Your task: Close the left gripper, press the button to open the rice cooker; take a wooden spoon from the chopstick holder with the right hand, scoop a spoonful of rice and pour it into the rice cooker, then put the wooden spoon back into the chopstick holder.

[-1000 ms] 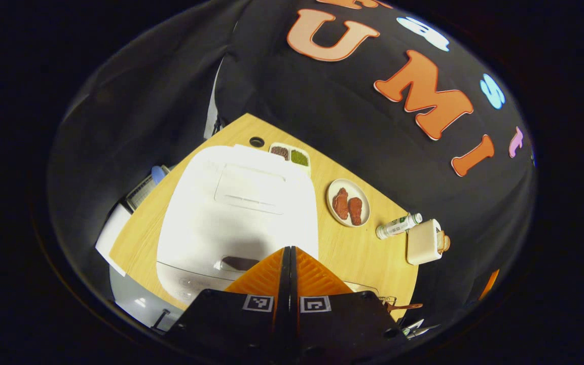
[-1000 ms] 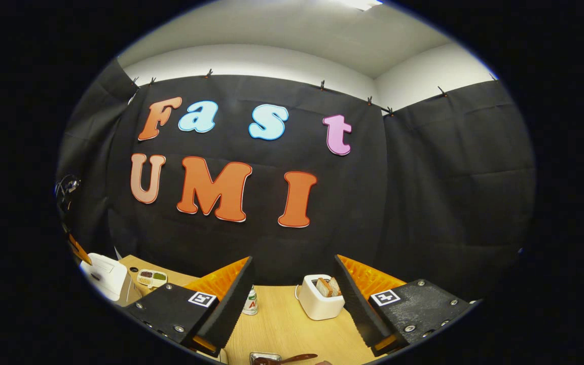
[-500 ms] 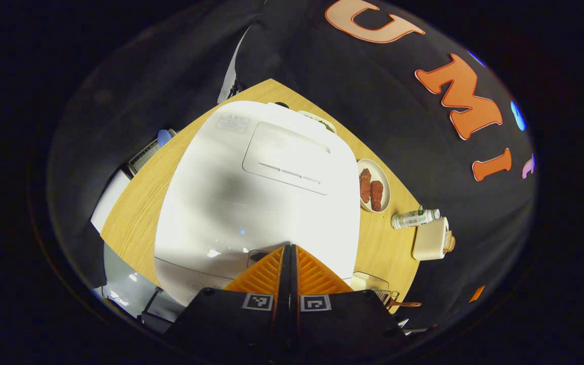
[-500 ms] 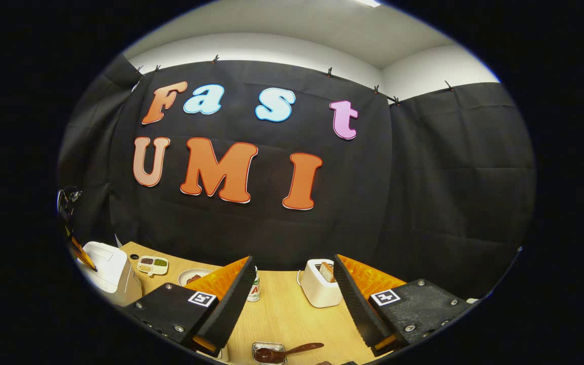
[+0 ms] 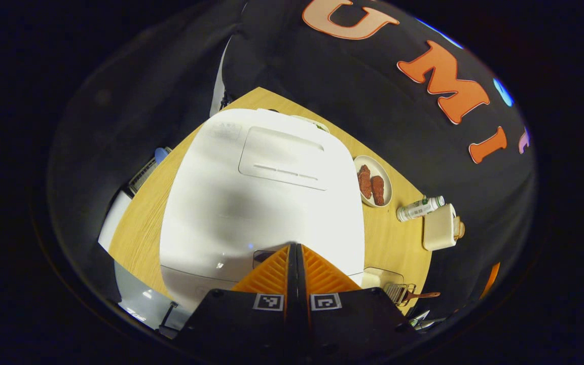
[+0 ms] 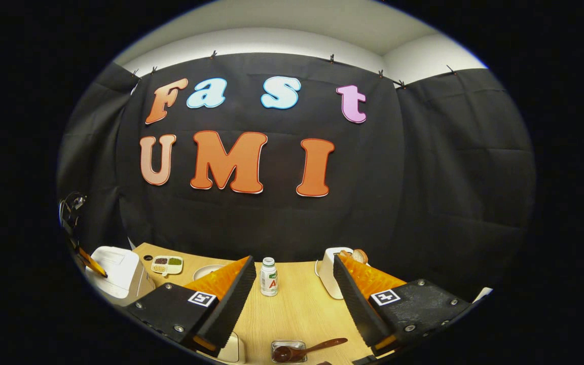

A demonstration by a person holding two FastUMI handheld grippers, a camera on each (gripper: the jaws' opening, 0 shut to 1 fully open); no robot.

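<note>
Left claw [image 5: 294, 247]: your fingers pressed together, tips at rice cooker [image 5: 264, 192] button.
Right claw [image 6: 294, 276]: yours gapes apart above bench [image 6: 292, 314].
Lid: down.

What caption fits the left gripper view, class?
Closed left gripper poised at the front edge of the shut white rice cooker on the wooden table.
</note>
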